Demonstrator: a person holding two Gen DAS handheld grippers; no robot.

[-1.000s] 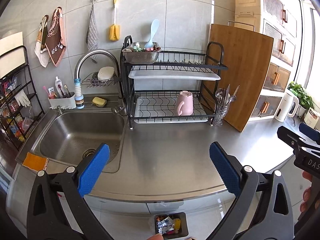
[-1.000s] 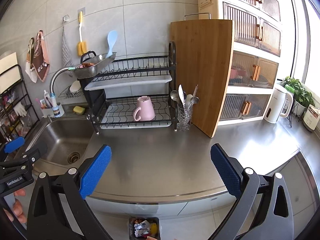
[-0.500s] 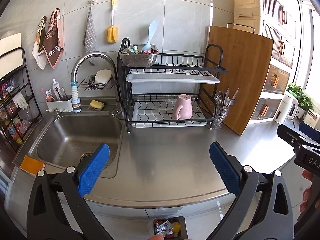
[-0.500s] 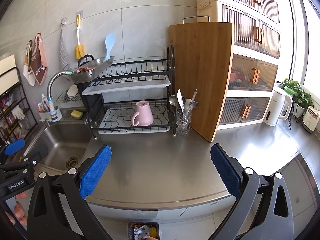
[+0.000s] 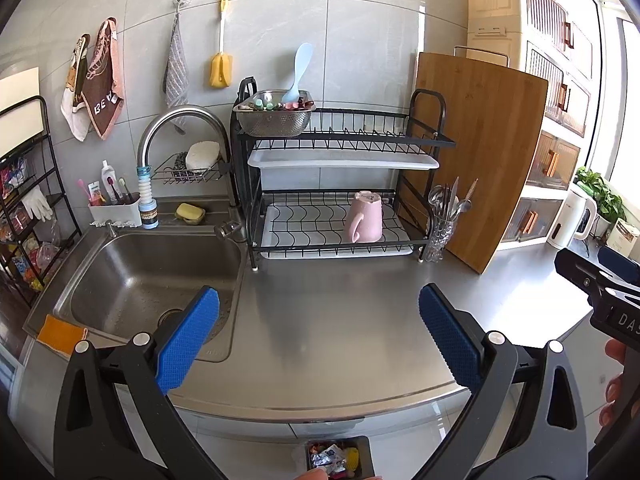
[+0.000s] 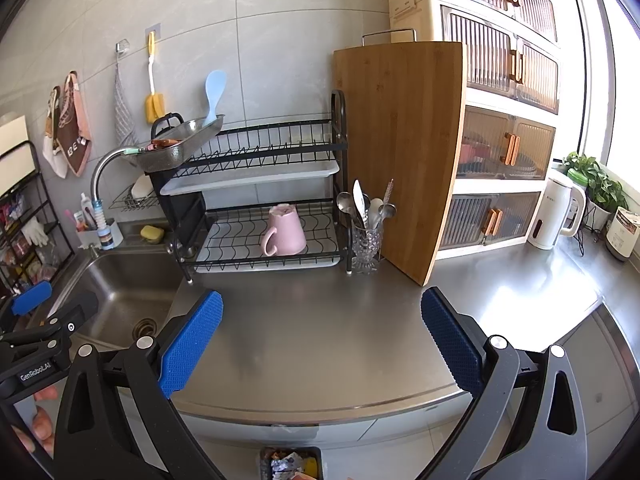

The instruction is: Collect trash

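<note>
A small dark bin [image 5: 339, 456] filled with crumpled wrappers stands on the floor below the steel counter [image 5: 328, 320]; the right wrist view catches it too, bin [image 6: 290, 462] at the bottom edge. My left gripper [image 5: 318, 328] hangs open above the counter's front, nothing between its blue pads. My right gripper [image 6: 320, 330] is open as well, empty, over the same counter further right. Each gripper shows at the edge of the other's view. No loose trash shows on the counter.
A steel sink [image 5: 148, 276] lies at the left, with a faucet [image 5: 176, 128]. A black dish rack [image 5: 340, 184] holds a pink mug [image 5: 364, 218] and a colander [image 5: 274, 114]. A cutlery glass [image 6: 366, 240], a wooden cutting board [image 6: 404, 152], cabinets and a white kettle [image 6: 554, 214] stand at right.
Both grippers have risen and pulled back a little from the counter; the bin sits lower in both views. Both stay open and empty.
</note>
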